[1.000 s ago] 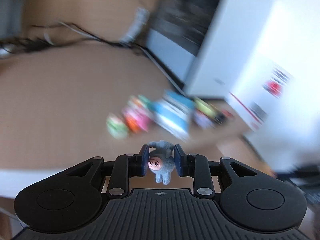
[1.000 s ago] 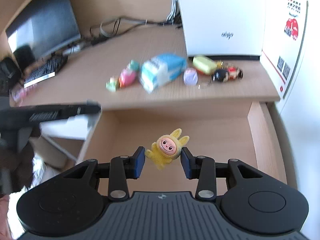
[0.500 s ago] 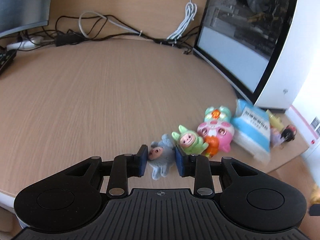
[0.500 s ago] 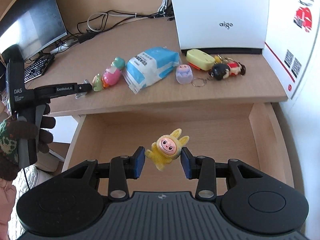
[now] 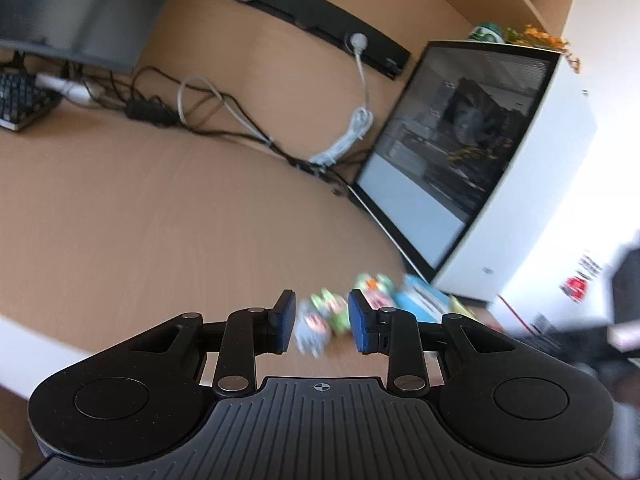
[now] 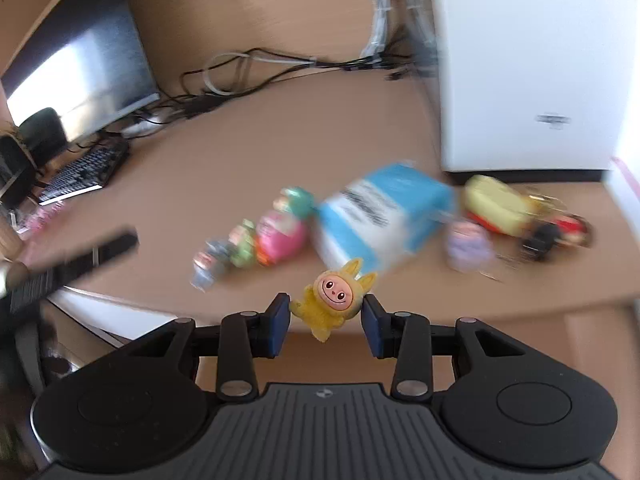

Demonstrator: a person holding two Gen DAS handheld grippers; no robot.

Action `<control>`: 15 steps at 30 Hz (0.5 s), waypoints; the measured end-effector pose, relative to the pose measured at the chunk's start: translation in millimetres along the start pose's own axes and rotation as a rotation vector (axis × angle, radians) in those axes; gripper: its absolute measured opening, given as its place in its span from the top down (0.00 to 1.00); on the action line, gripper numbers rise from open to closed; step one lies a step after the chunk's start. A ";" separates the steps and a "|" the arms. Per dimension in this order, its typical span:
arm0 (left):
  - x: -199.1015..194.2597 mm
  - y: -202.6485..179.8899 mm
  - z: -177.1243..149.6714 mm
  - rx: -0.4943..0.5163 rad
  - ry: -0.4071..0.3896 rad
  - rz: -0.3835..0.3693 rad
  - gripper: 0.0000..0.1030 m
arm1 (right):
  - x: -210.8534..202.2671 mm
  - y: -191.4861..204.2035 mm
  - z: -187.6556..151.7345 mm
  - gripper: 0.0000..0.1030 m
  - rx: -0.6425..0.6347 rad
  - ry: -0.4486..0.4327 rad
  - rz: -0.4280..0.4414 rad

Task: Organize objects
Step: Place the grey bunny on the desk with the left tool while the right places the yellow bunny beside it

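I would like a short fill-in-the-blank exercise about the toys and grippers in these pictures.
1. The right gripper holds a ____ bunny-eared toy.
2. The grey toy lies on the ____.
3. Beside the pink toy lies a blue and ____ packet.

Missing words: yellow; desk; white

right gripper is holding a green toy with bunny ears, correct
Not green. The toy clamped in the right gripper is yellow, as the right wrist view shows. It does have bunny ears, and the gripper does hold it.
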State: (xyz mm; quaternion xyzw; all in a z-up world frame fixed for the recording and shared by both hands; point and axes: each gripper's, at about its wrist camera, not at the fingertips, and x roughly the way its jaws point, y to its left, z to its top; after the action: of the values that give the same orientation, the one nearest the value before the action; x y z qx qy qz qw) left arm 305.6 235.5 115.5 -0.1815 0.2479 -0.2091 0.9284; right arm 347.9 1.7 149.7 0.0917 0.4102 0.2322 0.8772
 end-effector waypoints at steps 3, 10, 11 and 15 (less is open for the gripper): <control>-9.8 1.2 -9.5 -0.005 0.029 -0.042 0.69 | 29.1 13.2 11.4 0.63 -0.013 0.030 0.023; -12.7 -2.9 -31.2 0.005 0.132 -0.068 0.69 | 53.5 12.5 15.9 0.47 0.007 0.059 -0.002; -11.1 -5.9 -35.8 0.010 0.151 -0.071 0.69 | 44.1 9.6 13.6 0.46 0.015 0.055 0.016; -3.6 -25.2 -54.1 0.040 0.231 -0.118 0.69 | -1.8 -4.4 -6.8 0.42 0.002 0.059 0.007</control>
State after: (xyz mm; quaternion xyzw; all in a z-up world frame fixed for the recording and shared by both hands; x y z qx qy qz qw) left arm 266.2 203.2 84.1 -0.1518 0.3380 -0.2877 0.8831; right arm 343.2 -3.3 145.0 0.0871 0.4358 0.2375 0.8638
